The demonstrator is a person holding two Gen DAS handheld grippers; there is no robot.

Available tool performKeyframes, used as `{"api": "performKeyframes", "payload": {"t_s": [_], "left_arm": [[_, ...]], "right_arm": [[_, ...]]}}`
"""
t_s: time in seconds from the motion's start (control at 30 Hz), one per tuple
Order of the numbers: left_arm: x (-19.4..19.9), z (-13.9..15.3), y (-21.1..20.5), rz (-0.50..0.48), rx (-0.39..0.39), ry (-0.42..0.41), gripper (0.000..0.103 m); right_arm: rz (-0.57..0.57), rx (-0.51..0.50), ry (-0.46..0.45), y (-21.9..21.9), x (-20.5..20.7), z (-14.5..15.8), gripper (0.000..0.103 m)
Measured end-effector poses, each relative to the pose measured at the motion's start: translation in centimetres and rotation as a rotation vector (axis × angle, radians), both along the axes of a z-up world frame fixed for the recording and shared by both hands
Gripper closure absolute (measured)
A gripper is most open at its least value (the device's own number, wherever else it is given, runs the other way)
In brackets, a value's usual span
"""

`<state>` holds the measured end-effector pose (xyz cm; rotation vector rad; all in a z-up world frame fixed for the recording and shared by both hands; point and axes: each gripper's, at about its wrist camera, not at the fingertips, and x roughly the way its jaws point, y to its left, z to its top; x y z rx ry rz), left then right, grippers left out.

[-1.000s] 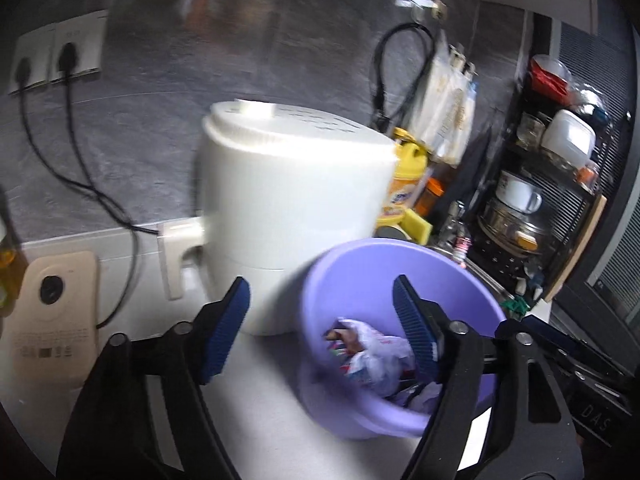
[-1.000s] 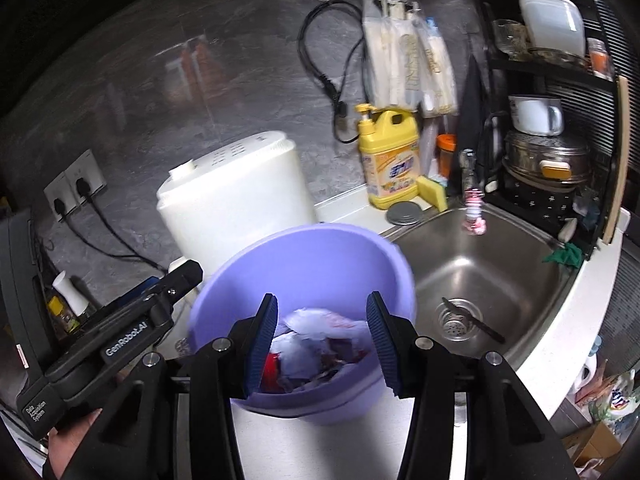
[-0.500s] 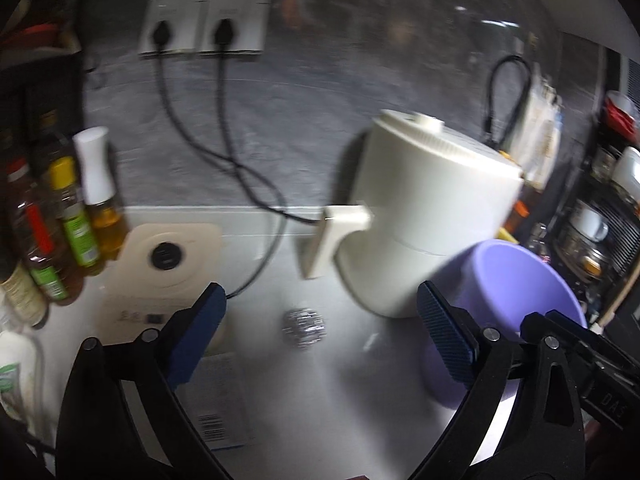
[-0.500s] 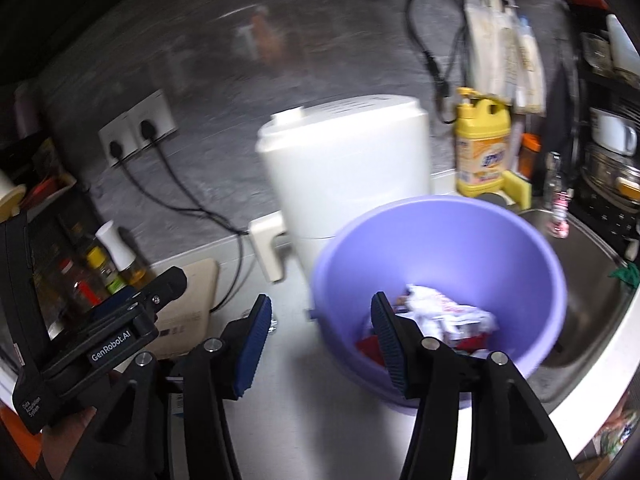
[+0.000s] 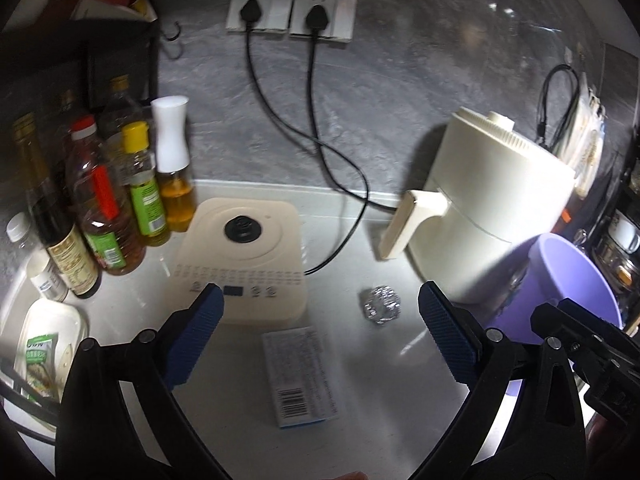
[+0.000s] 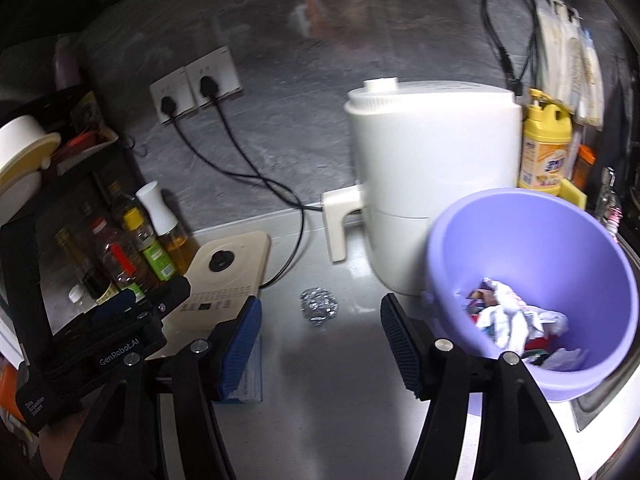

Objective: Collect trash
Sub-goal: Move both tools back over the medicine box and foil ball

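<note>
A crumpled ball of silver foil (image 5: 381, 305) (image 6: 319, 303) lies on the white counter in front of the air fryer. A flat packet with a barcode (image 5: 301, 376) (image 6: 249, 380) lies nearer, on the counter. The purple basin (image 6: 532, 248) (image 5: 568, 276) at the right holds crumpled wrappers (image 6: 516, 324). My left gripper (image 5: 320, 336) stands wide open above the packet, nothing between its fingers. My right gripper (image 6: 318, 344) is open and its jaws are opening; the foil ball lies just beyond its tips, untouched. The left gripper's body shows at the left of the right wrist view.
A white air fryer (image 5: 492, 216) (image 6: 432, 184) stands behind the basin. A cream induction cooker (image 5: 244, 256) sits at centre left, with several oil and sauce bottles (image 5: 120, 200) beside it. Two black cords (image 5: 320, 140) run from wall sockets. A yellow detergent bottle (image 6: 544, 148) stands by the sink.
Both views have swung left, from the basin toward the cooker and bottles. The foil ball and packet came into view. Both grippers' jaws have widened.
</note>
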<state>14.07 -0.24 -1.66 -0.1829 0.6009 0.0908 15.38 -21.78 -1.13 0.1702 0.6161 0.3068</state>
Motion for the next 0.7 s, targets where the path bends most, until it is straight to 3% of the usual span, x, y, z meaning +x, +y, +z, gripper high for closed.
{"api": "performKeyframes", "payload": {"t_s": [0.3,0.7], "left_arm": [[-0.2,-2.7,1.6,0.047,0.002,0.064,0.006],[0.2,-8.0,0.8,0.025,-0.007,0.181,0.006]], "right_arm": [[0.066,-0.038,0.02,2.0,0.1,-1.8,0.023],[0.06,-0.077,0.112,1.8,-0.3,-6.8,0.024]]}}
